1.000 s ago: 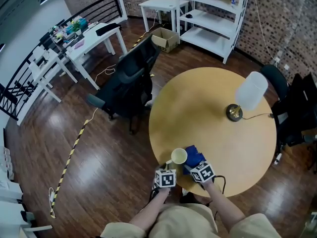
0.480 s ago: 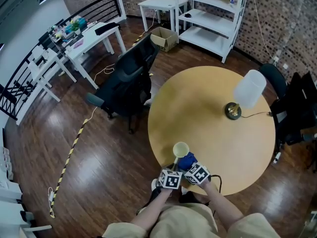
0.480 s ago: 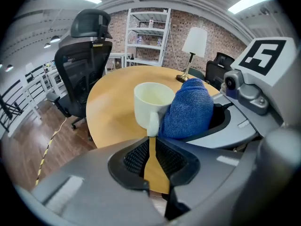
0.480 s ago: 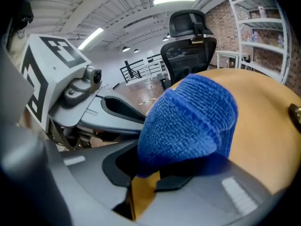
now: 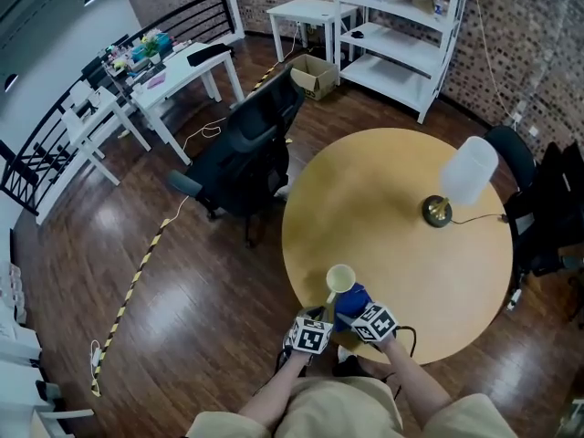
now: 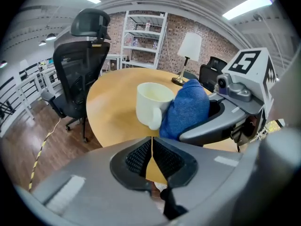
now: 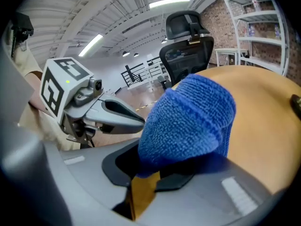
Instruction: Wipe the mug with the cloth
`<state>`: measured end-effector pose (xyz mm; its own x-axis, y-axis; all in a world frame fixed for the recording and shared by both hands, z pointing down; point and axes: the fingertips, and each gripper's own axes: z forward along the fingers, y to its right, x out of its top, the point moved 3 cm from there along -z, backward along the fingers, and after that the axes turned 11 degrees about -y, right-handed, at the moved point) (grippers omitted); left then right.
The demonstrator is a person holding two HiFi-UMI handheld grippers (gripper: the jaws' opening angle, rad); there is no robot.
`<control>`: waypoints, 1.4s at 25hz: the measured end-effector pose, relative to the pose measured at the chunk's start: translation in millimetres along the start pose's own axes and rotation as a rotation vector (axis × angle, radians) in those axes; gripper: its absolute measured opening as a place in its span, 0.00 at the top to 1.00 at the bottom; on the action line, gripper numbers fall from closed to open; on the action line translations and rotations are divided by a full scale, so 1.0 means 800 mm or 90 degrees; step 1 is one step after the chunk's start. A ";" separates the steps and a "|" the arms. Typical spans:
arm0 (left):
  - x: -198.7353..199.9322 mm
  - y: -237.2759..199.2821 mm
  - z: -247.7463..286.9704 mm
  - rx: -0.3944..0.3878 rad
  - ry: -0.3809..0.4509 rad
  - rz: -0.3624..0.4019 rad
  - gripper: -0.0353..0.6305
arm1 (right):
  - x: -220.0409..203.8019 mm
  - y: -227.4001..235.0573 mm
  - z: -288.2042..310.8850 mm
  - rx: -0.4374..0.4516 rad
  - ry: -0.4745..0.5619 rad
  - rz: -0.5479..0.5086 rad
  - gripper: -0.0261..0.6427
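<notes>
The round wooden table (image 5: 411,208) carries the same things as a second ago: the white-shaded lamp (image 5: 467,173) on its far right, and the work at the near edge. What has changed is the grouping there. The cream mug (image 5: 340,279) stands upright just inside the near rim, its handle turned toward the person, and the blue terry cloth (image 5: 351,301), which a second ago lay out to the mug's right, is now bunched up tight against the mug's near-right side. Both grippers have drawn closer together behind it.

The right gripper (image 7: 155,173) is clenched on the cloth, a thick wad bulging out ahead of its jaws and touching the mug wall. The left gripper (image 6: 152,149) has its jaws pressed together with nothing between them; the mug handle sits just beyond its tips, ungrasped.

So I judge that wiping contact is made on one side of the mug. With nothing bracing the mug, a firm rub could push it leftward or tip it.
</notes>
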<state>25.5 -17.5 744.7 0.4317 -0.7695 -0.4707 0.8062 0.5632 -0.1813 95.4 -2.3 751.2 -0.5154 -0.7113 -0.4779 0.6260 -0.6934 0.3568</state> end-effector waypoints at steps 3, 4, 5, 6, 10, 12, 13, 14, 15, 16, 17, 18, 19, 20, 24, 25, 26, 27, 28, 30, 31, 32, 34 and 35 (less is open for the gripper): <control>0.007 -0.030 -0.013 -0.010 0.029 -0.062 0.90 | -0.003 -0.003 -0.005 -0.001 0.019 0.028 0.87; 0.014 -0.041 -0.018 -0.017 0.040 -0.083 0.87 | -0.002 -0.004 -0.007 -0.002 0.026 0.037 0.87; 0.023 -0.053 -0.023 -0.026 0.051 -0.100 0.83 | -0.002 -0.006 -0.009 -0.003 0.034 0.047 0.87; 0.034 -0.063 -0.026 -0.037 0.058 -0.111 0.79 | -0.001 -0.007 -0.010 -0.003 0.043 0.059 0.87; 0.090 -0.077 -0.018 -0.113 0.047 -0.094 0.66 | 0.003 -0.015 -0.014 -0.004 0.089 0.119 0.87; 0.119 -0.068 -0.005 -0.171 0.019 -0.077 0.58 | 0.007 -0.018 -0.017 -0.006 0.112 0.147 0.87; 0.131 -0.061 0.003 -0.199 -0.001 -0.069 0.51 | 0.008 -0.020 -0.019 -0.007 0.124 0.160 0.87; 0.140 -0.053 0.012 -0.221 -0.027 -0.056 0.44 | 0.010 -0.022 -0.021 -0.008 0.136 0.171 0.87; 0.145 -0.047 0.023 -0.233 -0.060 -0.037 0.43 | 0.012 -0.024 -0.024 -0.009 0.146 0.181 0.87; 0.145 -0.042 0.035 -0.235 -0.100 -0.015 0.43 | 0.014 -0.026 -0.026 -0.009 0.155 0.190 0.87; 0.141 -0.041 0.047 -0.226 -0.142 0.006 0.45 | 0.017 -0.029 -0.028 -0.009 0.163 0.196 0.87; 0.137 -0.042 0.058 -0.210 -0.179 0.020 0.53 | 0.019 -0.031 -0.031 -0.008 0.170 0.202 0.87; 0.134 -0.044 0.067 -0.191 -0.205 0.024 0.72 | 0.021 -0.034 -0.033 -0.008 0.176 0.208 0.87; 0.133 -0.046 0.072 -0.174 -0.219 0.016 0.81 | 0.022 -0.036 -0.036 -0.009 0.183 0.213 0.87; 0.135 -0.052 0.077 -0.131 -0.226 -0.064 0.86 | 0.025 -0.043 -0.062 -0.010 0.218 0.233 0.87; 0.134 -0.055 0.077 -0.126 -0.225 -0.103 0.87 | 0.026 -0.044 -0.071 -0.012 0.228 0.238 0.87; 0.132 -0.058 0.076 -0.128 -0.222 -0.153 0.87 | 0.027 -0.044 -0.081 -0.015 0.236 0.242 0.87; 0.129 -0.061 0.076 -0.136 -0.217 -0.208 0.87 | 0.026 -0.044 -0.090 -0.021 0.241 0.246 0.87; 0.126 -0.065 0.076 -0.145 -0.210 -0.265 0.87 | 0.025 -0.043 -0.098 -0.030 0.245 0.249 0.87; 0.117 -0.071 0.076 -0.157 -0.194 -0.371 0.88 | 0.021 -0.035 -0.110 -0.053 0.249 0.257 0.87; 0.114 -0.074 0.076 -0.158 -0.186 -0.414 0.88 | 0.020 -0.030 -0.113 -0.061 0.250 0.261 0.87; 0.112 -0.075 0.075 -0.157 -0.178 -0.445 0.88 | 0.020 -0.024 -0.114 -0.066 0.249 0.264 0.87; 0.112 -0.075 0.075 -0.145 -0.171 -0.469 0.88 | 0.029 -0.016 -0.113 -0.070 0.241 0.265 0.87; 0.113 -0.073 0.075 -0.138 -0.171 -0.467 0.88 | 0.036 -0.013 -0.110 -0.070 0.236 0.261 0.87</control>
<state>41.9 -138.4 764.4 -0.0721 -0.9961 0.0514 0.8370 -0.0884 -0.5400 125.5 -5.4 663.2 0.0106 -0.8186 -0.5743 0.7990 -0.3384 0.4970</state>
